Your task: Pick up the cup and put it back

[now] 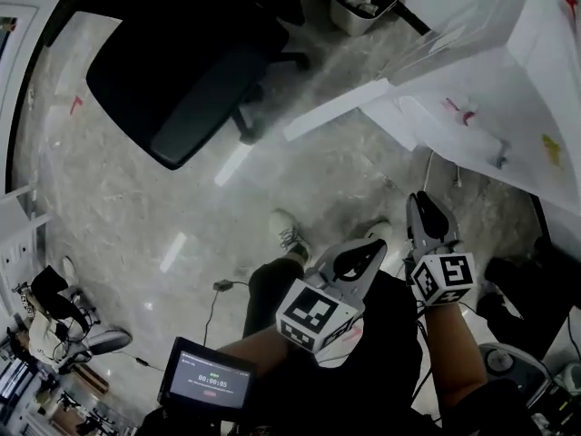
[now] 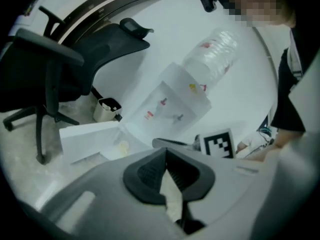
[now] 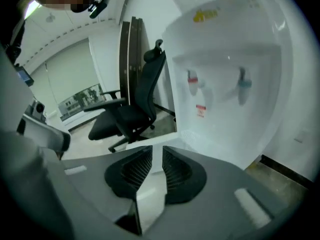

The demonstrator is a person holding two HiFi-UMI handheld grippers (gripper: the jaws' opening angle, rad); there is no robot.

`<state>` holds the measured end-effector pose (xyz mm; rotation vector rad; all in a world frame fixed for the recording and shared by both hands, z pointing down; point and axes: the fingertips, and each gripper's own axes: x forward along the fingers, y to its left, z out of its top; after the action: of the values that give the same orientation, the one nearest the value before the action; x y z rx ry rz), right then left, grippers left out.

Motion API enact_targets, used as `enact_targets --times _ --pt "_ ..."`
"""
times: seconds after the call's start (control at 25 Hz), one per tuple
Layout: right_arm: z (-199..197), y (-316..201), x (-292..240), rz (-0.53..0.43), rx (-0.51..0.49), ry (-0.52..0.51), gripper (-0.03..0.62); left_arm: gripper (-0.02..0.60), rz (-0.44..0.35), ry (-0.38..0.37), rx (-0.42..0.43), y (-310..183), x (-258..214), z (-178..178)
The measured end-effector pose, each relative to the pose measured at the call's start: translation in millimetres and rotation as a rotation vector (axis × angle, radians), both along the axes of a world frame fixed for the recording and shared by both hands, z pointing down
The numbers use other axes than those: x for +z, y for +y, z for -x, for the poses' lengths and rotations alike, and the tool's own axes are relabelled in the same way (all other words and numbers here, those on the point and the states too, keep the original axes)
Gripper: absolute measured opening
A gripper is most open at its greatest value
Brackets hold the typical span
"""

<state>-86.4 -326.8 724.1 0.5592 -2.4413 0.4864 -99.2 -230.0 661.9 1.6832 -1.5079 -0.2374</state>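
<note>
No cup shows in any view. In the head view both grippers hang low in front of the person, over the floor. My left gripper (image 1: 372, 248) (image 2: 166, 154) has its pad tips touching and nothing between them. My right gripper (image 1: 420, 203) (image 3: 156, 154) stands slightly open, with a narrow empty gap between its pads. It points at the white water dispenser (image 3: 225, 84) (image 1: 490, 89), whose red tap (image 3: 192, 79) and blue tap (image 3: 243, 84) show in a recess. The left gripper view shows the dispenser (image 2: 175, 104) tilted, with its clear bottle (image 2: 212, 54) on top.
A black office chair (image 1: 182, 71) (image 3: 130, 114) stands on the grey floor left of the dispenser. A small waste bin (image 1: 366, 0) (image 2: 106, 109) sits behind it. A screen (image 1: 209, 375) hangs at the person's waist. Cables and gear lie at the lower left.
</note>
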Motion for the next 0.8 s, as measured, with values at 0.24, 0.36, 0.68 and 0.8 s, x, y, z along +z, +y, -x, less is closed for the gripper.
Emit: enact_targets --times 0.24,0.36,0.68,0.8 --pt "-22.6 -62.4 192.7 -0.027 0.013 0.112 0.093 0.005 -0.063 0.023 0.129 -28.1 122.2 -52.1" --pt "-34.0 -105.2 273.6 -0.016 0.104 0.146 0.099 0.005 -0.110 0.004 0.154 -40.4 171.6 -61.3" --pt "-18.9 -187.5 415.6 -0.017 0.246 0.208 0.112 0.005 -0.152 0.079 0.190 -64.2 254.9 -45.9" --pt "-14.5 -205.4 441.9 -0.028 0.293 0.210 0.127 0.005 -0.165 0.073 0.190 -72.9 271.1 -35.7"
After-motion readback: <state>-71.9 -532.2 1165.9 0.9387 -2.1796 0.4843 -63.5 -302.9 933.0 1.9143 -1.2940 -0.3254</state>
